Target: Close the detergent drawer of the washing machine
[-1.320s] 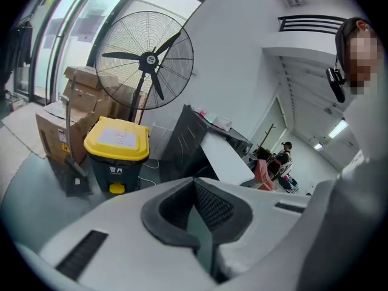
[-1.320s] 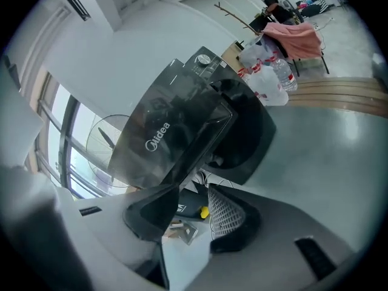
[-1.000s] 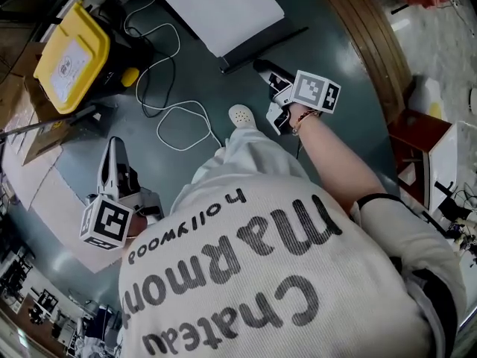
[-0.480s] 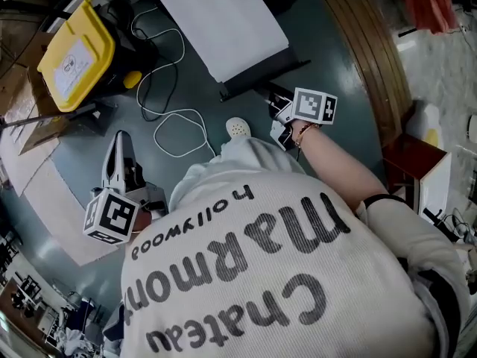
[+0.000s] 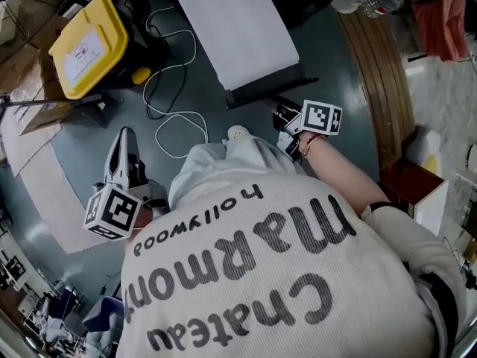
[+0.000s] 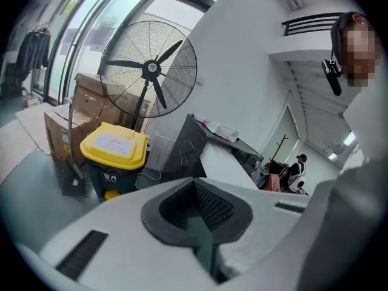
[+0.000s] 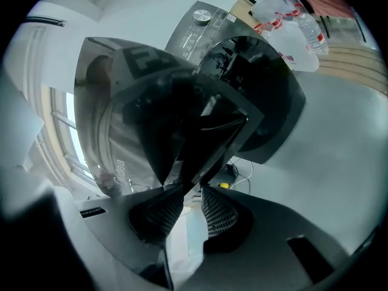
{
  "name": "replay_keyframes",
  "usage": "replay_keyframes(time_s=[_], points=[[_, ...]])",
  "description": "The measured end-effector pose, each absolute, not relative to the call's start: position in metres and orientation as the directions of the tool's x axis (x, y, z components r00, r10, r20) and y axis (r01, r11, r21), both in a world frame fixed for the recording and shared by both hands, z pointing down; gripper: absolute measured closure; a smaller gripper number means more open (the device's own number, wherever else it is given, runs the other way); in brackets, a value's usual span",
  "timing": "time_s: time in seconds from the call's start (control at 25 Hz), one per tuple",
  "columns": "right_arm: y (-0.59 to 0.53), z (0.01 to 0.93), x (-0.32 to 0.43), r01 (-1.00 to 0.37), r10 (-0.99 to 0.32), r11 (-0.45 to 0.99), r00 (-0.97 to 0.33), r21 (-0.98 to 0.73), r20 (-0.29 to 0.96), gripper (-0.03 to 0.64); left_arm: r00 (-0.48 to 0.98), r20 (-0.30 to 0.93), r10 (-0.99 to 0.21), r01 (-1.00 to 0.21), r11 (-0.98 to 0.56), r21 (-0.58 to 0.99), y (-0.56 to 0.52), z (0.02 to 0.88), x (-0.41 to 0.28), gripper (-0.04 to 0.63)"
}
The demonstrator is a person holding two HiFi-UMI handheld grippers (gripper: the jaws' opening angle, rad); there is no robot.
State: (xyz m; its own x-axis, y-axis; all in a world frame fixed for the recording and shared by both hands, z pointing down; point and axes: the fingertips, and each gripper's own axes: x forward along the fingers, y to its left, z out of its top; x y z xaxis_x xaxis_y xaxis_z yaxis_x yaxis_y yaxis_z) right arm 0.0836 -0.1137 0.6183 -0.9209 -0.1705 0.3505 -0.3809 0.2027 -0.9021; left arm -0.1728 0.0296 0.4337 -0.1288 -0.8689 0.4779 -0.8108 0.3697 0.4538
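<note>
**Right gripper at the open drawer, push not yet made**

The right gripper [image 7: 185, 193] is up against the detergent drawer [image 7: 182, 120], which sticks out dark and shiny from the front of the washing machine [image 7: 273, 102]. Its jaws have just been closing and now stand part-way, with a gap showing between the pads. The drawer's lower corner sits at their mouth, and no clamp on it is visible. The left gripper [image 6: 197, 208] has its jaws together on nothing and is idle, aimed away from the machine.

Doing the step well: probably no grip is needed. The narrowed jaws make a blunt tip, so it should press flat on the drawer front. The push should run straight along the slide and stay square so the drawer does not jam, ending when the front sits flush with the panel.

View differences:
- **Head view:** shows both grippers and the machine's white top, but the hand and marker cube hide most of the drawer.
- **Right gripper view:** the only one showing the drawer, the round door and the knob [image 7: 201, 17].
- **Left gripper view:** shows just a yellow-lidded bin [image 6: 115, 147] and a fan [image 6: 151, 71].
</note>
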Motion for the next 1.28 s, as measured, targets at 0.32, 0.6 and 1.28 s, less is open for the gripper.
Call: replay_keyframes(time_s=[0.32, 0.6, 1.28], points=[[-0.112, 0.616, 0.083, -0.393, -0.143, 0.147, -0.917, -0.908, 0.374, 0.517, -0.136, 0.463, -0.876, -0.808, 0.369, 0.459, 0.02, 0.433, -0.173, 0.588], [-0.114, 0.603, 0.081, -0.391, -0.149, 0.171, -0.918, -0.904, 0.369, 0.517, -0.119, 0.449, -0.886, -0.835, 0.334, 0.437, 0.008, 0.426, -0.173, 0.588], [-0.134, 0.597, 0.052, -0.358, -0.163, 0.15, -0.928, -0.922, 0.334, 0.525, -0.175, 0.411, -0.895, -0.823, 0.362, 0.438, 0.02, 0.42, -0.191, 0.588]])
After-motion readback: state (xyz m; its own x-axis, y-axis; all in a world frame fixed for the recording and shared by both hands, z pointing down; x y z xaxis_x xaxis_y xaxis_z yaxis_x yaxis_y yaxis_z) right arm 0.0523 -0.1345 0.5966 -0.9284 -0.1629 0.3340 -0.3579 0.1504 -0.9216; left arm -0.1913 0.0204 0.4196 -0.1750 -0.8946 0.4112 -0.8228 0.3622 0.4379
